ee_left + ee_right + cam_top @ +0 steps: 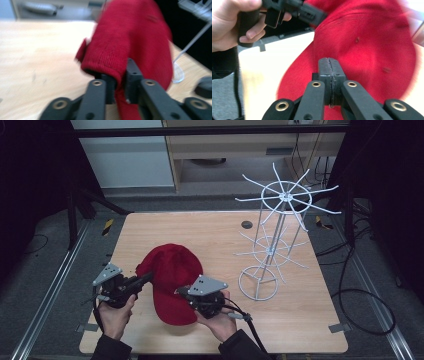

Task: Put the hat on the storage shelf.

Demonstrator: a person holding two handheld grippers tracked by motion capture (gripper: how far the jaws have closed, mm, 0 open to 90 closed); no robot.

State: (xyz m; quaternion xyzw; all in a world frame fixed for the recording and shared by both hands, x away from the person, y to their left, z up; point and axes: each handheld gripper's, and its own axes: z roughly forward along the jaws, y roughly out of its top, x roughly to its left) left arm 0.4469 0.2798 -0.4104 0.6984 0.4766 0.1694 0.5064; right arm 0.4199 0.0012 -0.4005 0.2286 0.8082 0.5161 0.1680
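Red cap (172, 280) pinched by L hand-held gripper (121, 82), table (220, 235).

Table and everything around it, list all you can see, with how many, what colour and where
cap: one, red, near middle of the table, held between both grippers
rack: one, white wire with spoke arms, upright on the table's right half
table: one, light wood, centre of the high view
disc: one, dark, small, on the table's far part beside the rack
cabinet: one, pale, behind the table
cables: several, black, on the floor to the right
left gripper: one, black, shut on the cap's edge
right gripper: one, black, jaws together on the cap
hands: two, at the near edge, one on each gripper
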